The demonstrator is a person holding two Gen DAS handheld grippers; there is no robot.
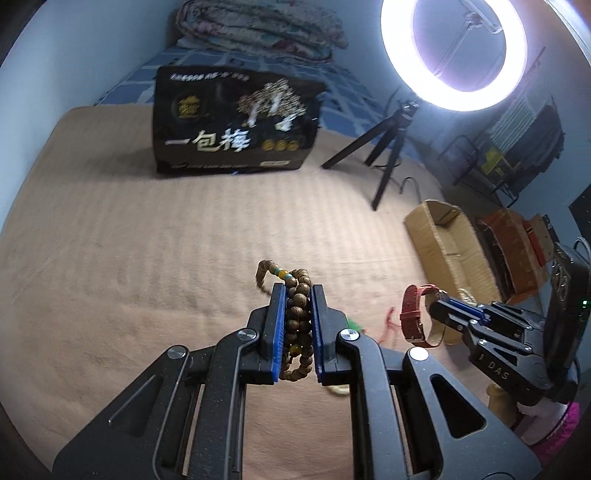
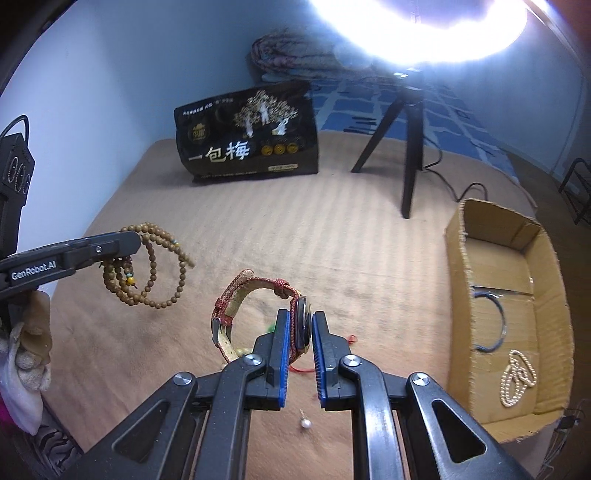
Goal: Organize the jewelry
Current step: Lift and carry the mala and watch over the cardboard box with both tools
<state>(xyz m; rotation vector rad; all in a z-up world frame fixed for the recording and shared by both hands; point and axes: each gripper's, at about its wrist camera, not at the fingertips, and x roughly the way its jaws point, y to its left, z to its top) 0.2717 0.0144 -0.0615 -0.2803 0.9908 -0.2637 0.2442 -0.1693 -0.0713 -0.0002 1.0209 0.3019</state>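
My left gripper (image 1: 298, 291) is shut on a brown wooden bead bracelet (image 1: 295, 317) and holds it above the tan blanket; the bracelet also hangs in loops in the right wrist view (image 2: 155, 273). My right gripper (image 2: 300, 317) is shut on a watch with a red strap (image 2: 255, 295), held off the blanket; the watch also shows in the left wrist view (image 1: 417, 317). A cardboard box (image 2: 458, 295) at the right holds a dark bangle (image 2: 495, 321) and a pale bead necklace (image 2: 517, 376). A small pearl earring (image 2: 305, 424) lies on the blanket under my right gripper.
A black snack bag (image 1: 236, 125) stands at the back of the blanket. A ring light on a black tripod (image 1: 388, 155) stands at the back right. A red string (image 2: 351, 338) lies near the watch. Folded quilts (image 1: 258, 29) lie behind. More boxes (image 1: 513, 251) sit beyond the cardboard box.
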